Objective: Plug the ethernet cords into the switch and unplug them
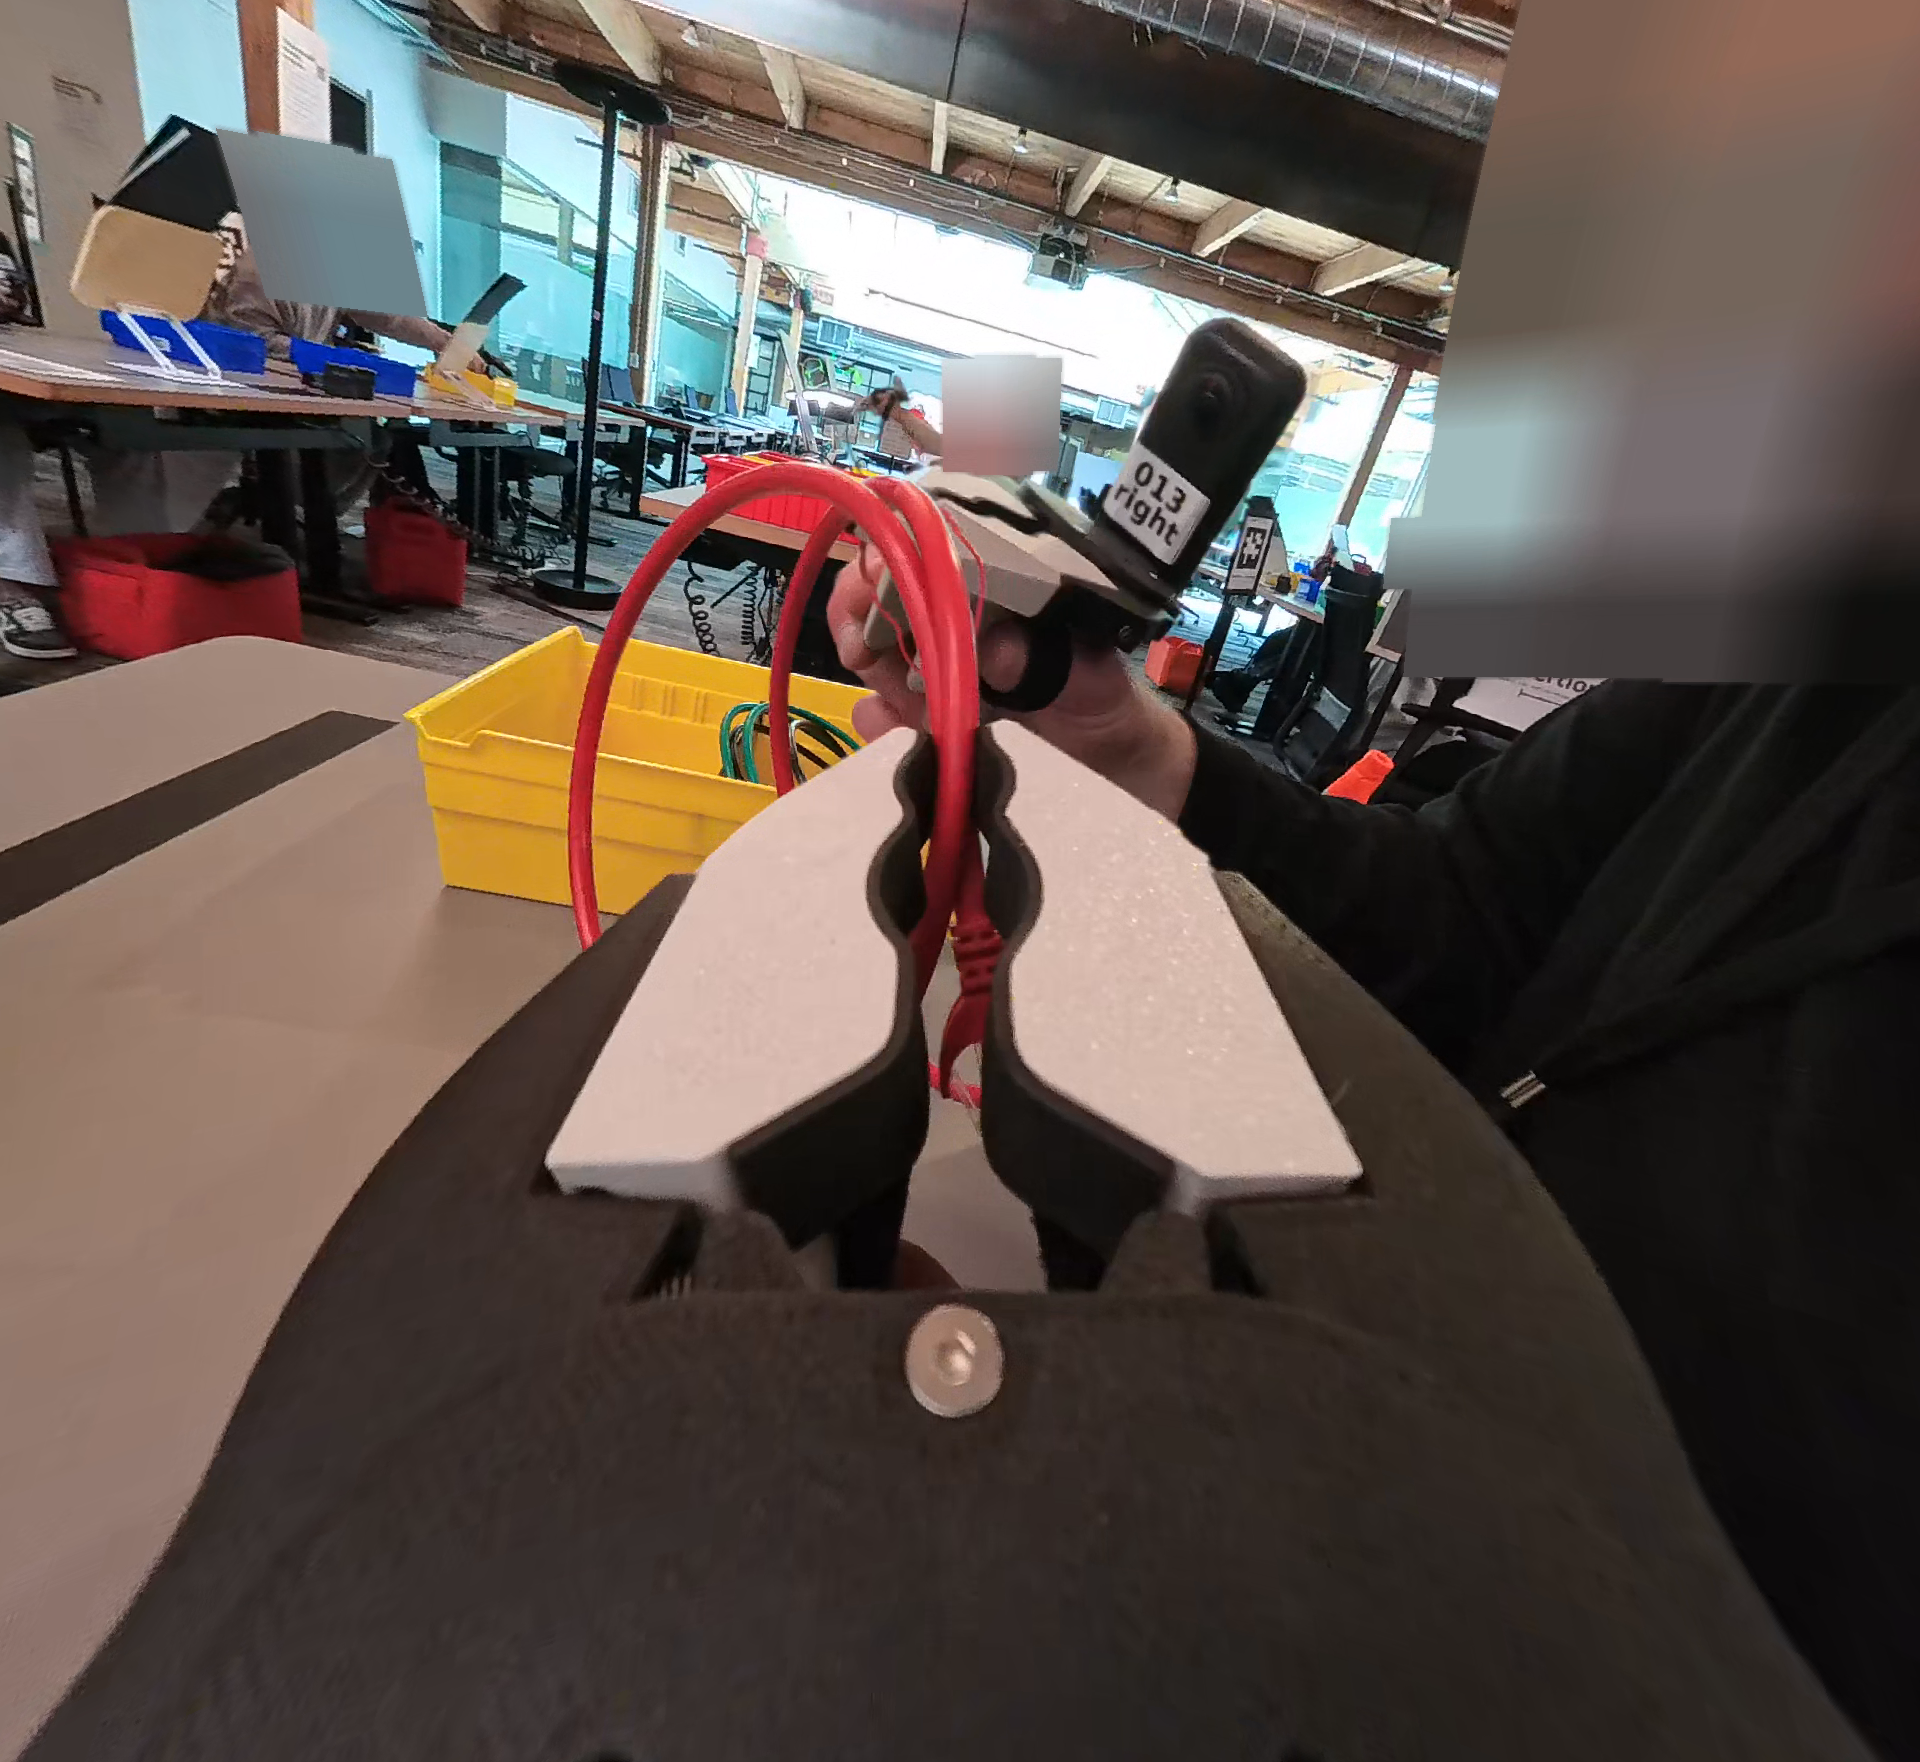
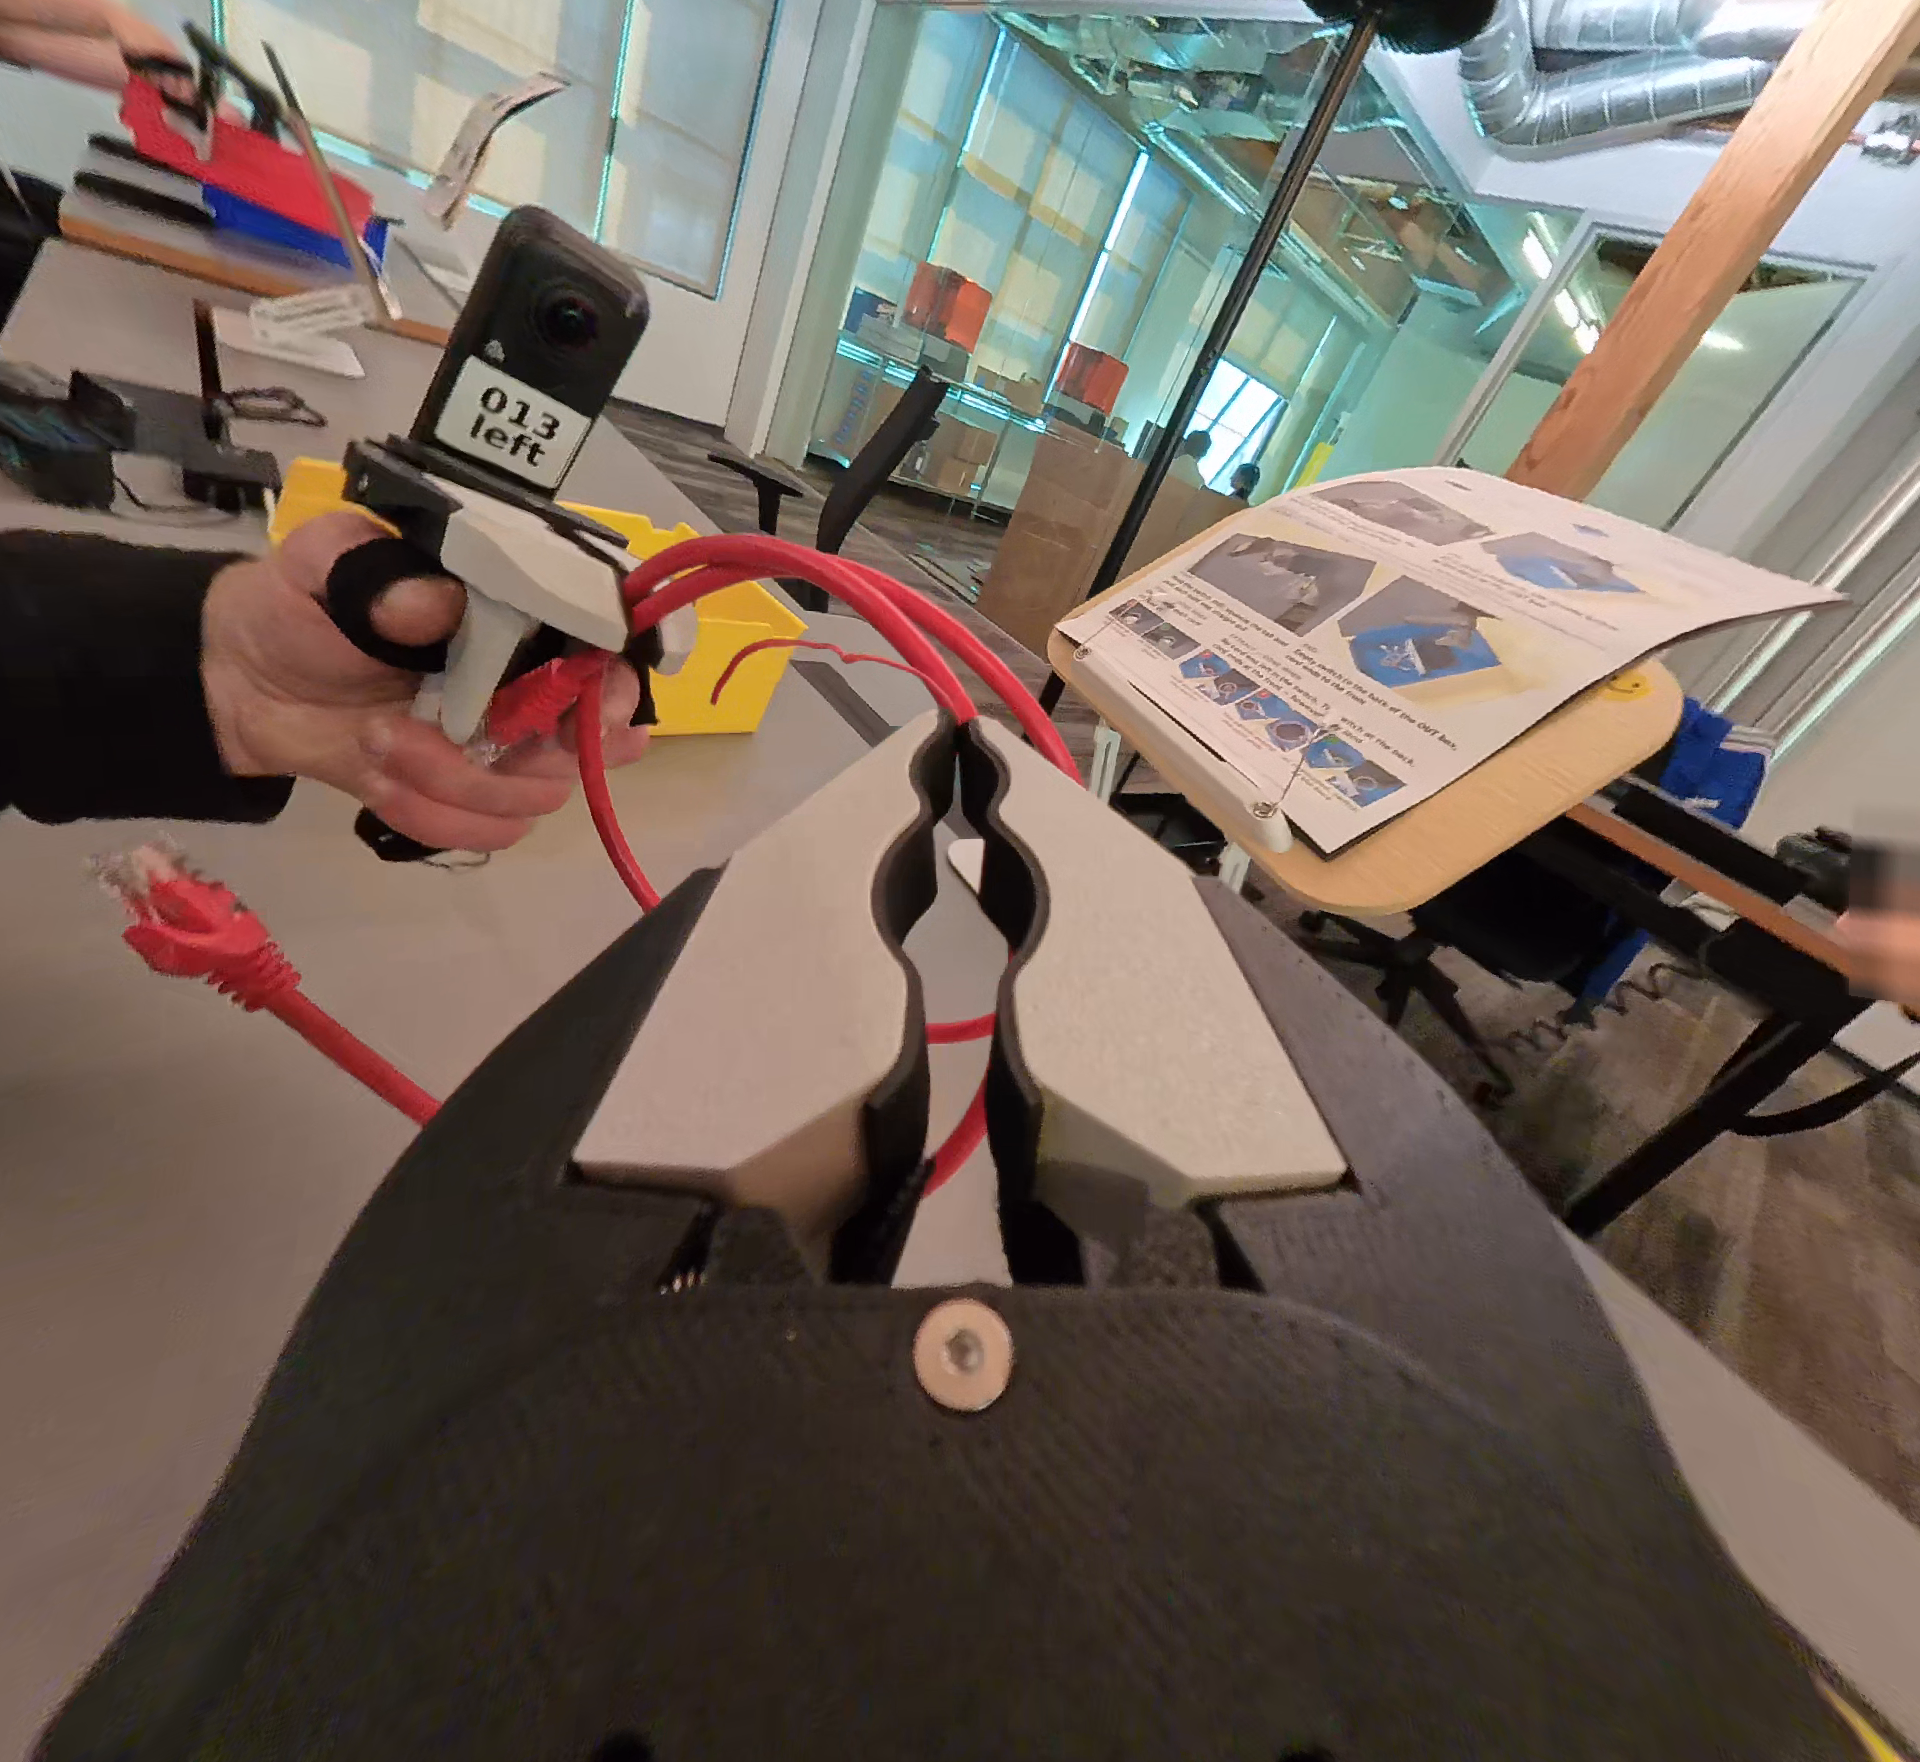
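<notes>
Since both hand-held grippers (image 1: 951,777) (image 2: 961,746) clamp the floppy, light red ethernet cord (image 1: 592,736), imo grab its stiffer ribbed boot (image 2: 208,943).

Each wrist camera sits low behind its own fingers, tilted slightly upward, close-up. Left view faces the right gripper (image 1: 914,673); right view faces the left gripper (image 2: 634,642). Both share the red cord (image 1: 940,632), yellow bin (image 1: 520,767) and the grey table (image 1: 208,985).

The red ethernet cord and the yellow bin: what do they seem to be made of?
Red ethernet cord: apparently a smooth rubbery plastic jacket, since it bends in springy loops. Yellow bin: probably rigid moulded plastic, with a slight sheen and ribbed walls.
</notes>
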Demonstrator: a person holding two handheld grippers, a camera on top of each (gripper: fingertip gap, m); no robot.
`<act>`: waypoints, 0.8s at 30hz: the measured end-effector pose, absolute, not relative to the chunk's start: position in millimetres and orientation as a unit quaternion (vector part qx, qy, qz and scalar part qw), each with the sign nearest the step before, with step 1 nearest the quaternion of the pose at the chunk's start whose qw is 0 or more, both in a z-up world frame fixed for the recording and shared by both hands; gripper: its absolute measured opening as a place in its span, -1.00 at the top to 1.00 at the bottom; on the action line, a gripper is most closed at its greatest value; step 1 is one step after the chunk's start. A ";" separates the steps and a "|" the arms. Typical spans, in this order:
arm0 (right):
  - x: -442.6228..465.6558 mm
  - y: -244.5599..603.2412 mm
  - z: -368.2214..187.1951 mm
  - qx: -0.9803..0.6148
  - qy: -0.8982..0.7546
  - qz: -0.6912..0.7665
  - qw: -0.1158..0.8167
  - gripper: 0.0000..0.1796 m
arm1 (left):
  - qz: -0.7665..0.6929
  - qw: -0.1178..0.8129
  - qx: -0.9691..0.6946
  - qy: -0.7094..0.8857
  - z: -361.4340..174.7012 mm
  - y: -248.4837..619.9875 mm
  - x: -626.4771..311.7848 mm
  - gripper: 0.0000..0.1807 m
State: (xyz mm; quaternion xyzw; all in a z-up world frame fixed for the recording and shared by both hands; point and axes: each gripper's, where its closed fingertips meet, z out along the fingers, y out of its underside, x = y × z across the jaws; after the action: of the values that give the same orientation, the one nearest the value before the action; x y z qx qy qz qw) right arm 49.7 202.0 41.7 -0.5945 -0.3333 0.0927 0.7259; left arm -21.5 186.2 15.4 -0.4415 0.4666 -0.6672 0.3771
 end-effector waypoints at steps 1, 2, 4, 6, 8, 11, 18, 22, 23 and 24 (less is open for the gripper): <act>49.1 203.1 41.0 -0.598 -0.327 0.103 0.724 1.00 | -0.663 0.381 -0.443 0.467 15.0 186.7 -20.9 0.94; 45.8 202.7 37.9 -0.601 -0.332 0.113 0.718 1.00 | -0.661 0.385 -0.444 0.467 15.1 187.0 -20.2 0.94; 38.5 205.0 24.2 -0.619 -0.351 0.117 0.693 1.00 | -0.663 0.384 -0.441 0.467 16.4 184.5 -19.2 0.94; 32.5 209.1 11.0 -0.637 -0.360 0.115 0.672 1.00 | -0.662 0.381 -0.436 0.476 16.6 179.1 -17.0 0.94; 30.7 214.6 7.1 -0.645 -0.348 0.108 0.671 1.00 | -0.643 0.378 -0.437 0.502 10.7 170.9 -12.1 0.93; 35.0 224.1 5.4 -0.662 -0.310 0.107 0.674 1.00 | -0.622 0.369 -0.433 0.539 1.0 158.0 -6.1 0.93; 34.6 223.7 17.2 -0.634 -0.266 0.144 0.712 1.00 | -0.598 0.344 -0.429 0.582 -18.9 143.4 0.9 0.92; 32.6 220.3 21.8 -0.617 -0.258 0.177 0.722 1.00 | -0.589 0.350 -0.442 0.579 -22.8 150.3 0.9 0.90; 31.8 219.1 23.0 -0.613 -0.258 0.184 0.724 1.00 | -0.587 0.352 -0.443 0.579 -23.1 151.4 0.9 0.89; 30.8 218.2 23.3 -0.610 -0.260 0.189 0.724 1.00 | -0.582 0.356 -0.446 0.579 -23.3 153.0 1.3 0.89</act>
State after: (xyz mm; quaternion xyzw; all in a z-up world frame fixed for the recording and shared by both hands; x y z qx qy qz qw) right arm 30.8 218.2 23.3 -0.6103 -0.2602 0.1891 0.7239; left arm 1.3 153.0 -23.3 -0.4459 0.5790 -0.5824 0.3560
